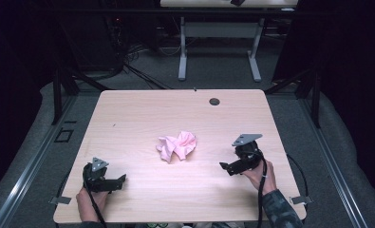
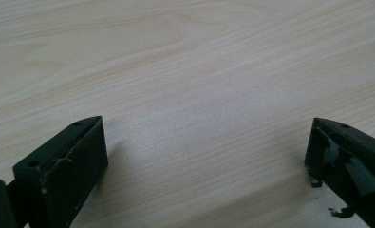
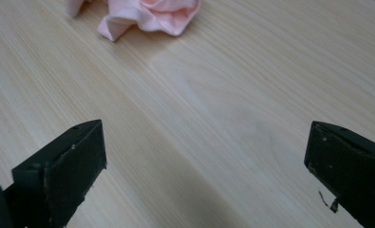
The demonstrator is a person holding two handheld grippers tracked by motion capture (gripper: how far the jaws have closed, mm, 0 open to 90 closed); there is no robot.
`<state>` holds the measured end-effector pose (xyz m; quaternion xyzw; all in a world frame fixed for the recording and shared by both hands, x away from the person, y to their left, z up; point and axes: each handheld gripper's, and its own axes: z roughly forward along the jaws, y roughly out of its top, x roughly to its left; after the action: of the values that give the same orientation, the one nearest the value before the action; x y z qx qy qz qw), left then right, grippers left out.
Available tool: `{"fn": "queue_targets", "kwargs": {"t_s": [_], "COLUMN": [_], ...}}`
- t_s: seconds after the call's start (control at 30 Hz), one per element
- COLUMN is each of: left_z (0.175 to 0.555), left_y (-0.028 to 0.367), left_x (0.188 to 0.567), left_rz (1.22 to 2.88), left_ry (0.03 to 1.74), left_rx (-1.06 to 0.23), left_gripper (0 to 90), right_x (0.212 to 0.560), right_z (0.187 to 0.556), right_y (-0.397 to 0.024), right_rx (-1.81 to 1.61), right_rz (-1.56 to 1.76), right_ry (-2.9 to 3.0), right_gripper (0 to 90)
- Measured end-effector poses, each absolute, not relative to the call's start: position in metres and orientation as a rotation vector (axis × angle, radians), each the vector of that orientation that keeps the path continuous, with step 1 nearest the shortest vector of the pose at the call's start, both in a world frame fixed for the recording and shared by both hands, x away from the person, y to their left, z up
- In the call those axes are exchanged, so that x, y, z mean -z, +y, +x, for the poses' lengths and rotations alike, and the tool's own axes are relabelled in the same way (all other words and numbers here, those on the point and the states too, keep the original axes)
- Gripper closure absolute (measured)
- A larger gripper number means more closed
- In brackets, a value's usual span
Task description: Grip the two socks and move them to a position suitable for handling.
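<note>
A crumpled pink cloth [image 1: 176, 146] lies near the middle of the pale wooden desk [image 1: 142, 114], well apart from both grippers and touching neither. The left gripper [image 1: 121, 180] rests low near the desk's front left corner, held by a hand [image 1: 91, 200]; its jaws are spread wide with nothing between them, and in the left gripper view there is just bare wood grain ahead of them. The right gripper [image 1: 223, 167] sits toward the front right, held by the other hand [image 1: 257, 176], and its jaws are likewise released and wide apart over bare wood. In the right gripper view the cloth [image 3: 147, 15] lies ahead of those jaws and off toward the left one, with open desk between and nothing blocking the way. Far beyond the jaws, a small round grommet [image 1: 214, 101] is set in the desk near its back edge. Behind the desk, on the grey floor, stand the white legs of another table [image 1: 182, 52].
</note>
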<state>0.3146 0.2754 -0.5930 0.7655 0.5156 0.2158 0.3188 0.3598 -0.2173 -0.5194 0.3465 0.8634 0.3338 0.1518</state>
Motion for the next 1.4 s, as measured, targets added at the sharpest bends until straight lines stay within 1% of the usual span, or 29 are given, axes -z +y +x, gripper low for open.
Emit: {"fn": "queue_targets", "kwargs": {"t_s": [0.47,0.9,1.0,1.03,1.07,1.1,1.13,1.2,1.33,1.4], "left_z": [0.314,0.314,0.314,0.314,0.314,0.314,0.315,0.314,0.314,0.314], "left_y": [0.275,0.275,0.275,0.275,0.275,0.275,0.275,0.275,0.275,0.275], "left_x": [0.593,0.593,0.593,0.593,0.593,0.593,0.593,0.593,0.593,0.593], "left_rz": [2.017,2.018,2.018,2.018,2.018,2.018,2.018,2.018,2.018,2.018], "left_ry": [1.352,1.351,1.352,1.352,1.351,1.351,1.351,1.352,1.351,1.351], "left_rx": [-0.566,-0.565,-0.564,-0.564,-0.564,-0.564,-0.564,-0.564,-0.564,-0.564], "left_gripper": [0.0,0.0,0.0,0.0,0.0,0.0,0.0,0.0,0.0,0.0], "right_x": [0.512,0.516,0.522,0.522,0.528,0.528,0.538,0.547,0.562,0.565], "right_z": [0.403,0.432,0.440,0.440,0.445,0.445,0.452,0.457,0.462,0.462], "right_y": [-0.145,-0.102,-0.090,-0.090,-0.086,-0.086,-0.082,-0.080,-0.079,-0.080], "right_rx": [-0.974,-0.931,-0.912,-0.912,-0.894,-0.894,-0.884,-0.872,-0.834,-0.822], "right_rz": [0.838,0.766,0.735,0.735,0.723,0.723,0.724,0.736,0.789,0.795], "right_ry": [2.632,2.703,2.699,2.699,2.711,2.711,2.721,2.737,2.770,2.771], "right_gripper": [0.0,0.4,4.1,4.1,6.8,6.8,11.7,15.1,26.7,29.1]}}
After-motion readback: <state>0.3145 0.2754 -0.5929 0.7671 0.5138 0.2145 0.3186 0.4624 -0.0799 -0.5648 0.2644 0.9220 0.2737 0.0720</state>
